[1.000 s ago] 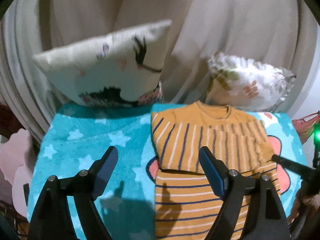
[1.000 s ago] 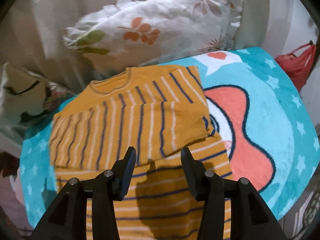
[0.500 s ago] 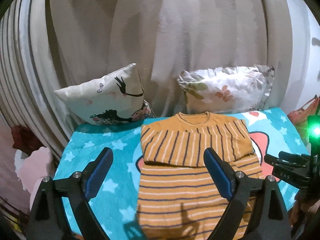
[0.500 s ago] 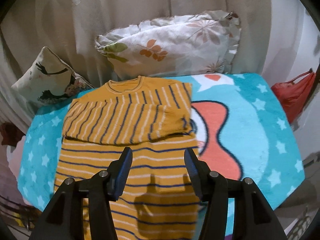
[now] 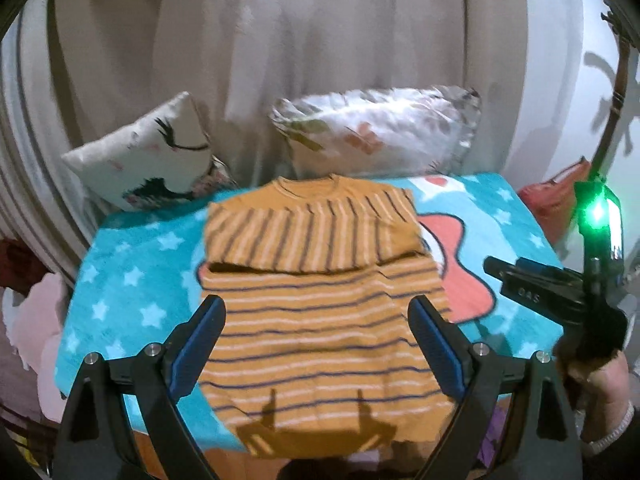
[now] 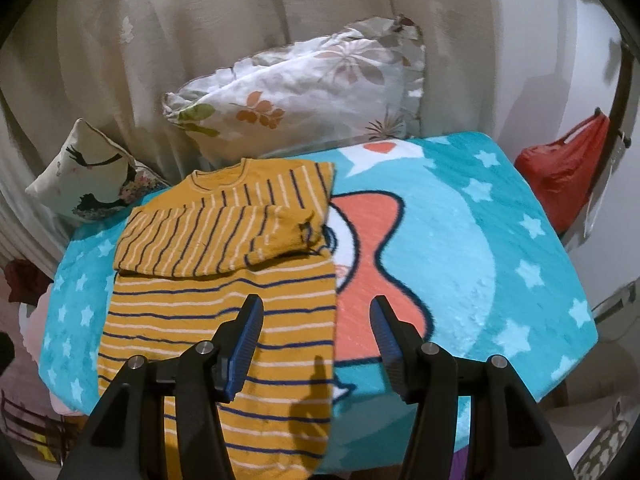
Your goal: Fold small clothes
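Lying flat on the turquoise star blanket (image 6: 500,240), the striped sweater (image 6: 224,320) is sitting left of the blanket's middle, its neck toward the two pillows (image 6: 304,92) and its hem hanging a little over the near edge. Both sleeves (image 6: 208,240) are lying folded across the chest, making a thicker band below the collar.

Both grippers are hovering above the near end, touching nothing. The left gripper (image 5: 316,344) is standing wide, its blue pads (image 5: 200,344) framing the lower body of the sweater from above with only air between them. The right gripper (image 6: 316,344) is spread about halfway and is also holding nothing; it is showing over the sweater's right edge and the bare blanket beside it. In the left wrist view it appears at the far right, carried in a hand (image 5: 600,384), with a green light glowing on top.

By my judgement the knit is going to be light, soft and floppy, so it is going to sag and drape wherever it is lifted, not holding a shape. The fuzzy blanket is probably going to drag on it a bit, though the blur in the left view is making the texture hard to read. Sensible places to pinch are looking like the two hem corners at the near edge, one per gripper, taking both layers together so the front does not peel away, then carrying them up toward the collar.
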A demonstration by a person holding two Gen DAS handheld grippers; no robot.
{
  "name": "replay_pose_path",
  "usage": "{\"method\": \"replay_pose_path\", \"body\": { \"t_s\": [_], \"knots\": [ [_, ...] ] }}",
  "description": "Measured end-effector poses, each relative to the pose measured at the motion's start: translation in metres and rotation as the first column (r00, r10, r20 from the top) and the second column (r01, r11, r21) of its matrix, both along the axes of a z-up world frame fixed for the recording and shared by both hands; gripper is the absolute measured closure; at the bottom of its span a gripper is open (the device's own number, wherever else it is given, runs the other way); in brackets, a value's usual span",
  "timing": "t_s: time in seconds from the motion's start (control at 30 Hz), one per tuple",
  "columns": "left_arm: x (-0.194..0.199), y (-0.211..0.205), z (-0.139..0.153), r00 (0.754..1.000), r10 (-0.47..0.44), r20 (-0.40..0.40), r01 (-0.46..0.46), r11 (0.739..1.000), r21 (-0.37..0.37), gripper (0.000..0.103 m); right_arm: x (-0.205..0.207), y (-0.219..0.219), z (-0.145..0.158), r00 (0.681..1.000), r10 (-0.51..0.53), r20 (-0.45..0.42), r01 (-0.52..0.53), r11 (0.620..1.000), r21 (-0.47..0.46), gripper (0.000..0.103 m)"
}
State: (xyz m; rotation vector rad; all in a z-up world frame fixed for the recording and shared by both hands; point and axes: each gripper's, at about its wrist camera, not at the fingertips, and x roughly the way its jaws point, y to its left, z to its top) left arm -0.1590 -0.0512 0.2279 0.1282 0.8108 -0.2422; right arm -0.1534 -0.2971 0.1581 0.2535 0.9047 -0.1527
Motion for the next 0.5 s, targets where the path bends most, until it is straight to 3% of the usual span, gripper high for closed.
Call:
{"method": "replay_pose_path", "body": {
  "t_s": [0.2, 0.5],
  "knots": [
    [-0.007, -0.015, -0.011, 0.998, -0.035, -0.055, 0.035, 0.999, -0.008, 0.011, -0.010, -0.013, -0.009, 0.999, -0.025, -0.025, 0.026, 1.000, 0.011, 0.043],
    [-0.007, -0.019, -0.017, 0.996, -0.043, -0.077, 0.043, 0.999, 0.000, 0.011, -0.012, -0.013, -0.016, 0.999, -0.028, -0.047, 0.028, 1.000, 0.007, 0.042]
  ]
}}
